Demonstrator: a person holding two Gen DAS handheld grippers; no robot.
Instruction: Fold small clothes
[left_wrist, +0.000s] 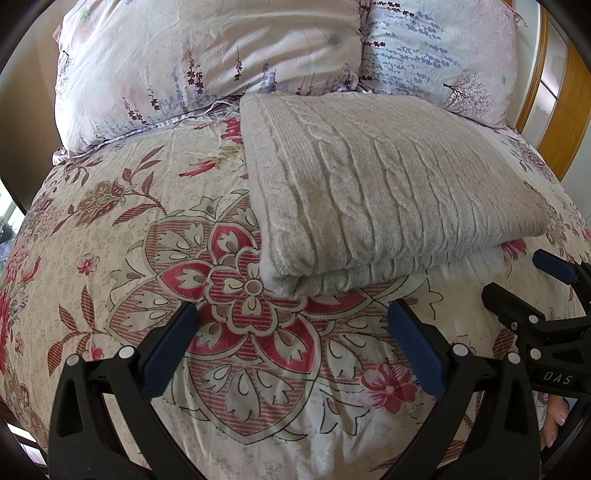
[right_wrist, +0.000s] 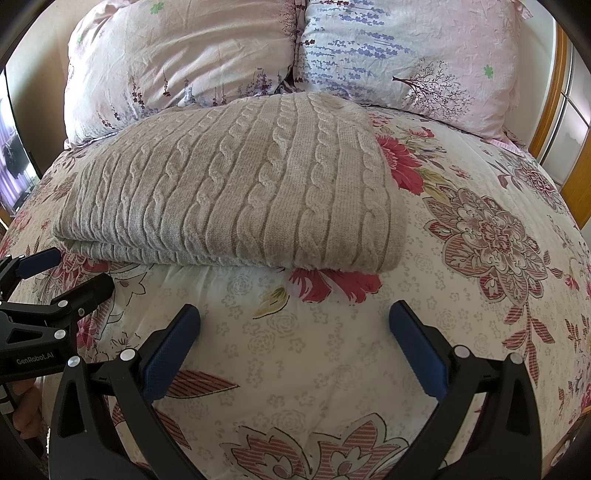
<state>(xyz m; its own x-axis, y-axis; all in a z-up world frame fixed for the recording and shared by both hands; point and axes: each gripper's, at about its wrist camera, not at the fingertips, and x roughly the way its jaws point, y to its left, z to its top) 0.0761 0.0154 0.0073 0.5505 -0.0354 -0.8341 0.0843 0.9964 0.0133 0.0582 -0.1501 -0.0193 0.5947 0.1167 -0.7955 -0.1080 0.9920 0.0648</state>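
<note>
A beige cable-knit sweater (left_wrist: 380, 184) lies folded into a thick rectangle on the floral bedspread (left_wrist: 110, 229); it fills the upper middle of the right wrist view (right_wrist: 236, 192). My left gripper (left_wrist: 291, 314) hovers open just in front of the sweater's near left corner, nothing between its blue pads (left_wrist: 173, 343). My right gripper (right_wrist: 293, 314) is open too, a short way in front of the sweater's near edge, over bare bedspread (right_wrist: 369, 350). Each gripper shows at the side of the other's view: the right one (left_wrist: 524, 288), the left one (right_wrist: 62, 277).
Two floral pillows (left_wrist: 207, 62) (right_wrist: 406, 55) lean at the head of the bed right behind the sweater. A wooden frame (left_wrist: 569, 110) stands at the far right. A person's fingers (left_wrist: 554, 424) show at the lower right edge.
</note>
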